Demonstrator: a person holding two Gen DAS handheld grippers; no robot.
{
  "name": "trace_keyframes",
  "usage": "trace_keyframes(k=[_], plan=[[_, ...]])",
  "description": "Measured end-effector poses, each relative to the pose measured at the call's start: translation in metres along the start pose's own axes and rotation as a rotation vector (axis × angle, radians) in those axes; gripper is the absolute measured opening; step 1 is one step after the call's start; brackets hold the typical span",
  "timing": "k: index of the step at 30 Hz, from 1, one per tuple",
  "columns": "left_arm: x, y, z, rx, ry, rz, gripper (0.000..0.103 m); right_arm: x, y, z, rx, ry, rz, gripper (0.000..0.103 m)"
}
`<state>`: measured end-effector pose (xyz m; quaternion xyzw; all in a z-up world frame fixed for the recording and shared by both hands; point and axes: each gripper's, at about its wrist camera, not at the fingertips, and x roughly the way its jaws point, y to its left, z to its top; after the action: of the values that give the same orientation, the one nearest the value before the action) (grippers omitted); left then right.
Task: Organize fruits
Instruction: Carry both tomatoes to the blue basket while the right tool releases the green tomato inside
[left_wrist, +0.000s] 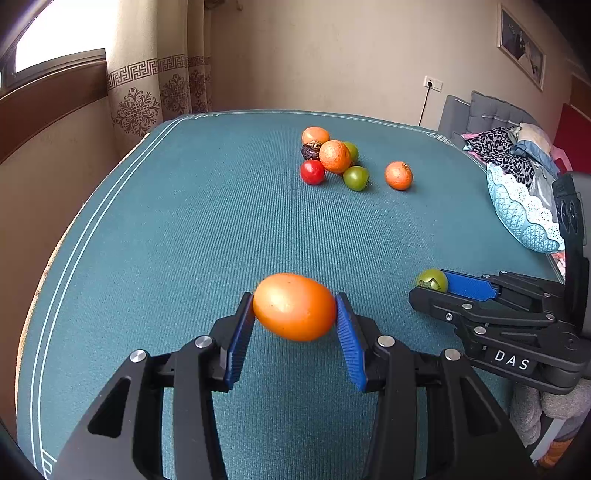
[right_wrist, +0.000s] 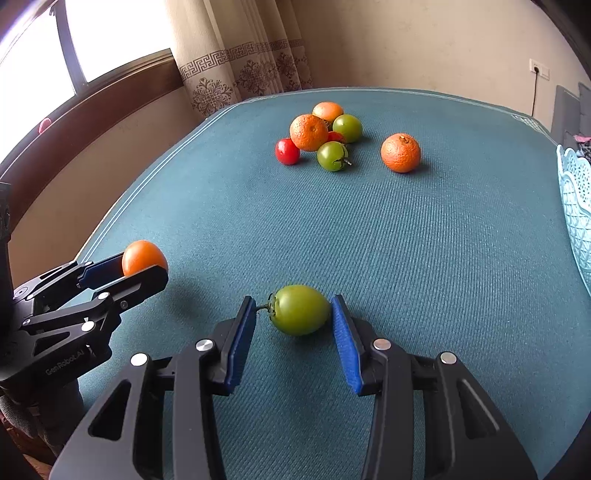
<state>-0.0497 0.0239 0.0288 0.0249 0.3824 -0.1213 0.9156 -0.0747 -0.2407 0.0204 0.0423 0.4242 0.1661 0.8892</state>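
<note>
Teal cloth (left_wrist: 184, 240) covers the table. The left gripper (left_wrist: 295, 308) is clamped on an orange tomato (left_wrist: 294, 306), both blue pads pressing its sides, and the fruit hangs just above the cloth. The right gripper (right_wrist: 293, 314) has a green tomato (right_wrist: 301, 309) between its pads; the right pad touches it, and at the left pad only the stem meets the blue rubber, so I cannot tell if the grip is firm. Farther back lies a cluster of fruits (right_wrist: 321, 133), with 1 mandarin (right_wrist: 400, 152) apart. A pale blue basket (left_wrist: 517, 214) stands at the right edge.
</note>
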Motion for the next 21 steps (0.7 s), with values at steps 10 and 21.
trace_keyframes(k=[10,21], plan=[[-0.010,-0.023,0.011,0.043,-0.027,0.005,0.045,-0.040,-0.030,-0.001,0.068,-0.086,-0.037,0.042],[-0.017,-0.061,0.025,0.107,-0.047,-0.002,0.046,-0.090,-0.083,-0.004,0.151,-0.194,-0.120,0.042]])
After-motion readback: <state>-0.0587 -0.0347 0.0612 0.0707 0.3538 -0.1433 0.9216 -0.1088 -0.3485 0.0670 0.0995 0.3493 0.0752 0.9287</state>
